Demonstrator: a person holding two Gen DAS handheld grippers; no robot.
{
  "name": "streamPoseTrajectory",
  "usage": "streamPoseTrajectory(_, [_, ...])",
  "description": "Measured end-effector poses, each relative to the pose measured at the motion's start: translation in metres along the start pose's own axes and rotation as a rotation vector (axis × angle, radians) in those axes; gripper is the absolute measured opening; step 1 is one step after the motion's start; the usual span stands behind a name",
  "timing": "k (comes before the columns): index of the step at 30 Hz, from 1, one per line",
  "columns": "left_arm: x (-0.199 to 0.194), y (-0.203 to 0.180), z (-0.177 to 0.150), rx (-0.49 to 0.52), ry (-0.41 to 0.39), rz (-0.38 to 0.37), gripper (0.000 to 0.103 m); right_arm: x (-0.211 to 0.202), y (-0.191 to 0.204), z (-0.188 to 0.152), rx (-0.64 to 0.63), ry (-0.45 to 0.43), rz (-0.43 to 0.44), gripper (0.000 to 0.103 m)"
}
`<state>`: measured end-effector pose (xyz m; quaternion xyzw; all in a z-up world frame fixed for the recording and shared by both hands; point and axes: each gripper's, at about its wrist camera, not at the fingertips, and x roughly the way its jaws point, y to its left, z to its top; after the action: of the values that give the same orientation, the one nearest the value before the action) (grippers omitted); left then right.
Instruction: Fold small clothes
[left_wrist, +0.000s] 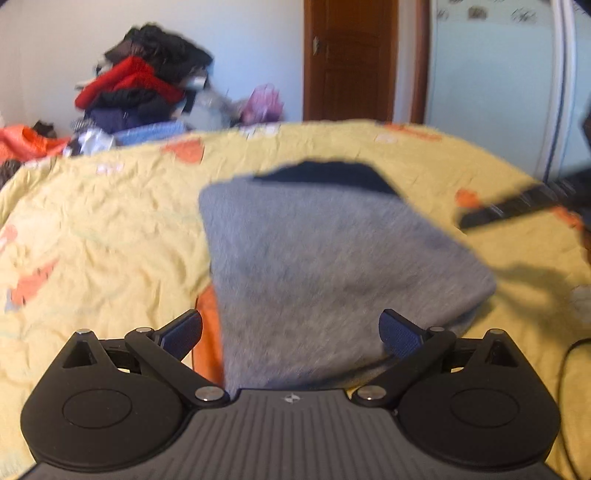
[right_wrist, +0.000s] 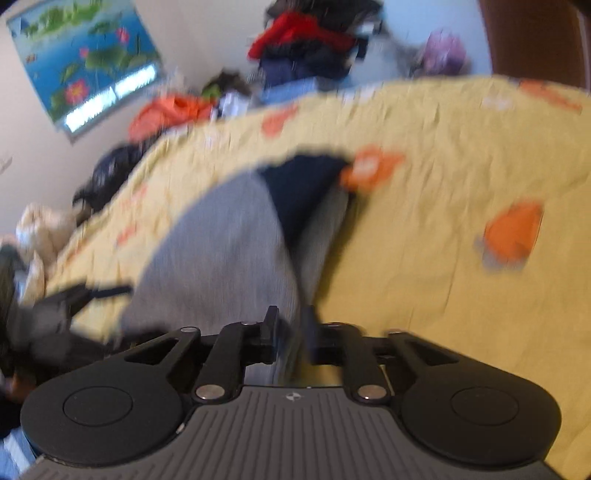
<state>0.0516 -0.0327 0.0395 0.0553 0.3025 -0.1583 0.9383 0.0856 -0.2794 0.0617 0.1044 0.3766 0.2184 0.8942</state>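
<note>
A grey garment (left_wrist: 332, 266) with a dark navy part (left_wrist: 325, 173) at its far end lies on a bed covered with a yellow bedspread (left_wrist: 110, 229) printed with orange shapes. In the left wrist view the left hand-held gripper (left_wrist: 291, 332) has its jaws spread wide, the two blue-padded fingertips (left_wrist: 181, 332) standing well apart on either side of the garment's near end; the grey cloth lies in the gap between them, and neither pad presses on it. At the right edge of that view the other gripper shows as a dark blurred bar above the bedspread. In the right wrist view, which is blurred and tilted, the right hand-held gripper (right_wrist: 291, 336) has its jaws drawn close, with only a narrow gap left between the fingers (right_wrist: 271, 332). A fold of the grey garment (right_wrist: 229, 251) runs down into that gap, yet the blur hides whether the pads are actually clamping the cloth or merely flanking it. The navy part (right_wrist: 303, 192) sits at the garment's far end there too. Beyond the bed a pile of clothes (left_wrist: 144, 85) in red, black and purple rises against the wall, a brown wooden door (left_wrist: 351, 59) stands to its right, and a blue picture with flowers (right_wrist: 85, 62) hangs on the wall.
</note>
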Motion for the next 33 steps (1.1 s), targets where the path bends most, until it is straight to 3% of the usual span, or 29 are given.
streamPoseTrajectory(4, [0.016, -0.016, 0.014, 0.044, -0.010, -0.015, 0.102, 0.016, 0.014, 0.040, 0.018, -0.116, 0.034, 0.059])
streamPoseTrajectory(6, [0.035, -0.021, 0.016, 0.027, 0.036, -0.011, 0.102, 0.040, 0.030, 0.057, 0.000, -0.128, 0.068, 0.083])
streamPoseTrajectory(7, [0.042, -0.025, 0.016, 0.028, 0.053, 0.004, 0.102, 0.055, 0.037, 0.065, -0.007, -0.123, 0.069, 0.085])
streamPoseTrajectory(9, [0.048, -0.032, 0.012, 0.049, 0.056, 0.021, 0.103, 0.090, 0.048, 0.076, -0.038, -0.068, 0.058, 0.085])
streamPoseTrajectory(12, [0.050, -0.039, 0.005, 0.071, 0.051, 0.030, 0.103, 0.141, 0.044, 0.071, -0.083, 0.052, -0.075, 0.083])
streamPoseTrajectory(14, [0.050, -0.039, 0.002, 0.071, 0.038, 0.025, 0.103, 0.147, 0.040, 0.060, -0.193, 0.006, -0.112, 0.084])
streamPoseTrajectory(17, [0.039, -0.034, 0.006, 0.046, 0.036, 0.023, 0.102, 0.146, 0.039, 0.065, -0.175, 0.021, -0.111, 0.083])
streamPoseTrajectory(19, [0.017, -0.018, 0.009, -0.031, -0.008, -0.006, 0.102, 0.130, 0.044, 0.067, -0.147, 0.014, -0.112, 0.079])
streamPoseTrajectory(22, [-0.002, 0.024, 0.006, -0.209, -0.010, -0.043, 0.102, 0.078, 0.021, 0.057, 0.007, -0.038, 0.012, 0.089])
streamPoseTrajectory(24, [0.000, 0.056, 0.001, -0.360, 0.040, -0.091, 0.102, 0.055, -0.009, 0.044, 0.151, 0.003, 0.076, 0.088])
streamPoseTrajectory(27, [0.017, 0.090, -0.007, -0.560, 0.138, -0.214, 0.100, 0.043, -0.046, 0.016, 0.310, 0.112, 0.153, 0.073])
streamPoseTrajectory(28, [0.024, 0.094, -0.009, -0.606, 0.167, -0.266, 0.094, 0.043, -0.051, 0.007, 0.333, 0.145, 0.170, 0.069])
streamPoseTrajectory(29, [0.027, 0.095, -0.010, -0.626, 0.169, -0.288, 0.093, 0.044, -0.052, -0.001, 0.344, 0.170, 0.192, 0.061])
streamPoseTrajectory(30, [0.029, 0.093, -0.008, -0.627, 0.173, -0.304, 0.092, 0.044, -0.052, -0.007, 0.356, 0.175, 0.229, 0.060])
streamPoseTrajectory(31, [0.032, 0.092, -0.008, -0.623, 0.178, -0.318, 0.086, 0.047, -0.051, -0.012, 0.384, 0.193, 0.279, 0.060])
streamPoseTrajectory(32, [0.036, 0.090, -0.006, -0.623, 0.196, -0.324, 0.065, 0.051, -0.050, -0.016, 0.412, 0.206, 0.320, 0.059])
streamPoseTrajectory(33, [0.038, 0.086, -0.004, -0.621, 0.222, -0.311, 0.055, 0.055, -0.048, -0.019, 0.430, 0.210, 0.341, 0.052])
